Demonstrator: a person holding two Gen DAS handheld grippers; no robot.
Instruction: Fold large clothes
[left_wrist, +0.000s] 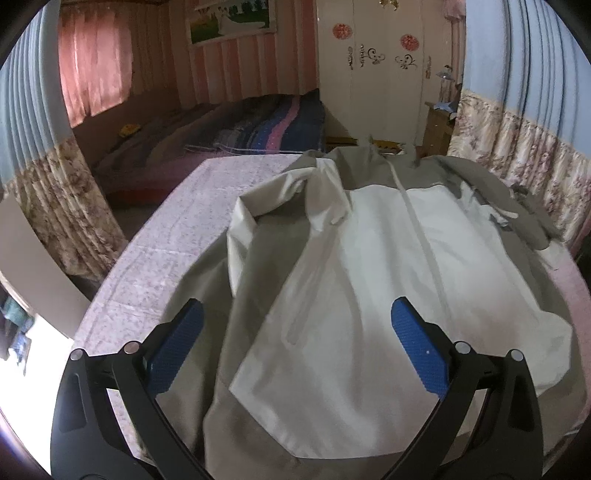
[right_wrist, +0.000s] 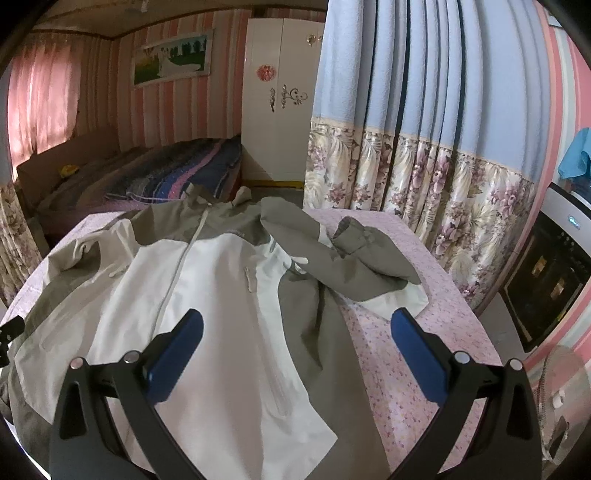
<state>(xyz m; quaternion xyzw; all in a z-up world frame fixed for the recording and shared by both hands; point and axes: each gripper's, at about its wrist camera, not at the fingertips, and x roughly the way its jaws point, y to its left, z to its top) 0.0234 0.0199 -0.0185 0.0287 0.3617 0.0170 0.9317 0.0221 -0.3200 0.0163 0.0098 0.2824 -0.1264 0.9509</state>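
Left wrist view, jacket (left_wrist: 369, 295) spread across table (left_wrist: 166, 236), both tools (left_wrist: 295, 347) (right_wrist: 295, 347) wide open, holding nothing

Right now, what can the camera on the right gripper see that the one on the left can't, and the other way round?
Only the right wrist view shows the black oven, the fan, a blue cloth hanging above them, and the jacket's right sleeve bunched on the floral tablecloth.

Only the left wrist view shows a wooden cabinet beside the wardrobe and the jacket's left sleeve folded over.

Both show the jacket, the bed, the white wardrobe, the wall picture, and an open hand-held gripper: left, right.
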